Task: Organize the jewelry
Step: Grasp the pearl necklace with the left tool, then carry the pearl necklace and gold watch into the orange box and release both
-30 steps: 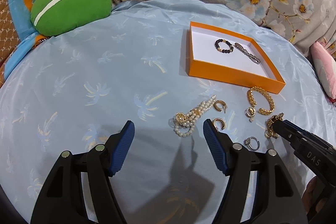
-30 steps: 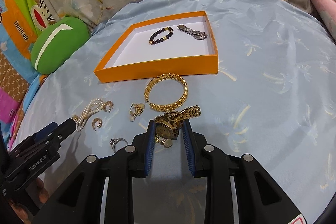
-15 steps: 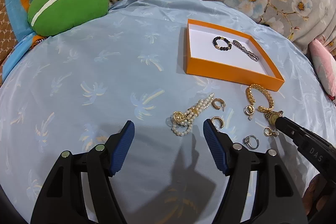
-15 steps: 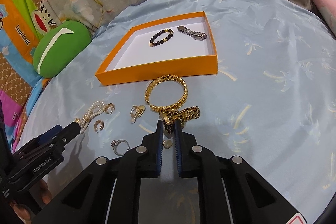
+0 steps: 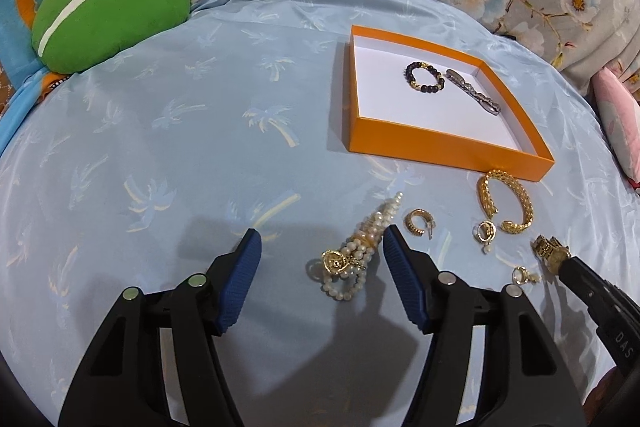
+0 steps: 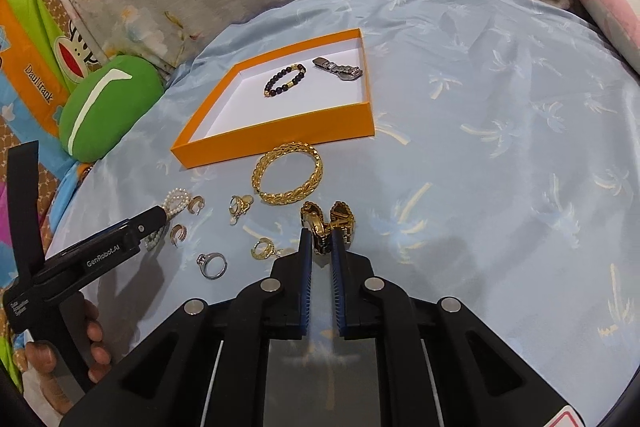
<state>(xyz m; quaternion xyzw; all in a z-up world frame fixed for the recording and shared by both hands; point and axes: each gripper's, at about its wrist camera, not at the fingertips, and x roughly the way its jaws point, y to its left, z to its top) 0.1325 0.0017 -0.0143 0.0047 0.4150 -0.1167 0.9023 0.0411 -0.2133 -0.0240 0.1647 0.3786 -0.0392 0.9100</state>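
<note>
right gripper [image 6: 319, 247]: jaws pinched nearly closed on the gold watch [image 6: 326, 223], which is held just above the blue cloth [image 6: 480, 147], band ends sticking up past the pads

left gripper [image 5: 322, 259]: spread wide, nothing gripped; the pearl bracelet [image 5: 356, 255] is seen lying on the cloth between its blue pads

orange tray [image 6: 280, 133]: a black bead bracelet [image 6: 285, 80] and a silver link bracelet [image 6: 338, 69] are already laid inside

still loose on cloth: gold bangle [image 6: 287, 174] just in front of the tray, silver ring [image 6: 212, 265], a few gold earrings [image 6: 262, 249] scattered between
</note>
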